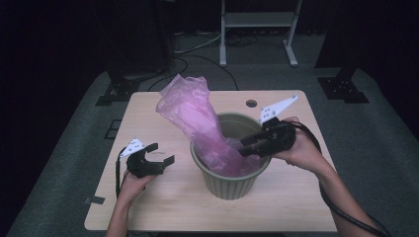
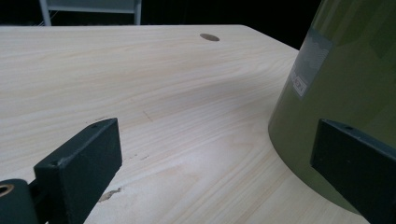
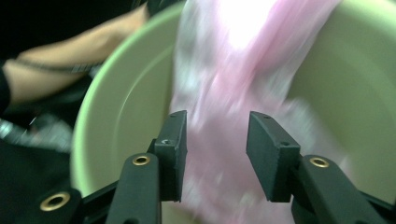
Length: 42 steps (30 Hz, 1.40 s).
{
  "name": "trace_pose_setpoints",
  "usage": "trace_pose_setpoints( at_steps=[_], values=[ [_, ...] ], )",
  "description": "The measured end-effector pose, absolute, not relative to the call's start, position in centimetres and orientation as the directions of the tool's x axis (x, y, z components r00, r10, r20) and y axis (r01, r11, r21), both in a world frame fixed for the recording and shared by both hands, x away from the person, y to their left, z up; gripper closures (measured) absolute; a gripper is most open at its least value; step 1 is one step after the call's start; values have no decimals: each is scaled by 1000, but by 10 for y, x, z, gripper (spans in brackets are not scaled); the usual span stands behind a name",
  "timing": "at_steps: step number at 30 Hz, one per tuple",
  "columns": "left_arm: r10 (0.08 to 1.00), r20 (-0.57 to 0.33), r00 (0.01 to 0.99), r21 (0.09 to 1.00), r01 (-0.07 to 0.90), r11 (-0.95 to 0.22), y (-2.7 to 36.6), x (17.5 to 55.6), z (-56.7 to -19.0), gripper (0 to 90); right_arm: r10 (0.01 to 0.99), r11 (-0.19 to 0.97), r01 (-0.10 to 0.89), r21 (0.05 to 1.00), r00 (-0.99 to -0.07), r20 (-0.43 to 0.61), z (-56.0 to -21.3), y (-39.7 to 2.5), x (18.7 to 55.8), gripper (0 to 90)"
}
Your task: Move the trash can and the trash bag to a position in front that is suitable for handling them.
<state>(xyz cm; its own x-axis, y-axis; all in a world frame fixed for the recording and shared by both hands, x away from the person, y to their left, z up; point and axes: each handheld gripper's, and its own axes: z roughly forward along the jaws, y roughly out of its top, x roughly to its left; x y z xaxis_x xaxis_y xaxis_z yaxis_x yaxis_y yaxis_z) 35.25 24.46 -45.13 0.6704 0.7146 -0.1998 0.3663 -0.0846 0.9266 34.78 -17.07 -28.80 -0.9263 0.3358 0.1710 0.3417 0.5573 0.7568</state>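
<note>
Pink plastic bag (image 1: 197,123) stands half inside the green bin (image 1: 230,180) mid-table. I hold my right gripper (image 1: 245,144) over the rim, jaws parted around the bag; my left gripper (image 1: 159,154) gapes empty beside the bin.

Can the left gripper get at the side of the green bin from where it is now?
Probably yes: the left gripper is open beside the green bin, with bare table between them.

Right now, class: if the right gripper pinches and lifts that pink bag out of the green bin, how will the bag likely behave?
The pink bag is thin, crumpled and translucent, so probably floppy and very light. It sags over the green bin rim, so it would likely drape and trail. Its glossy film may slip between the right gripper and its open jaws.
</note>
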Motion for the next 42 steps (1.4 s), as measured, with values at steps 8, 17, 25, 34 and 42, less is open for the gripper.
trace_pose_setpoints(
  at_steps=[8, 17, 25, 34, 42],
  values=[
    [706, -195, 681, 929, 358, -89, 246, 352, -446, 8, 432, 497, 306, 812, -899, 75, -265, -126, 386, 458],
    [685, -184, 705, 939, 332, -90, 248, 348, -430, 8, 455, 513, 311, 800, -889, 53, -262, -89, 409, 666],
    [652, -151, 743, 944, 304, -128, 246, 345, -405, 8, 427, 508, 299, 808, -902, 66, -265, -100, 400, 900],
    [589, -145, 795, 947, 285, -152, 230, 343, -373, 8, 447, 446, 273, 852, -893, 53, -263, -134, 378, 900],
    [518, -140, 844, 953, 256, -160, 205, 339, -334, 8, 465, 414, 221, 883, -886, 4, -265, -147, 353, 900]
  ],
)
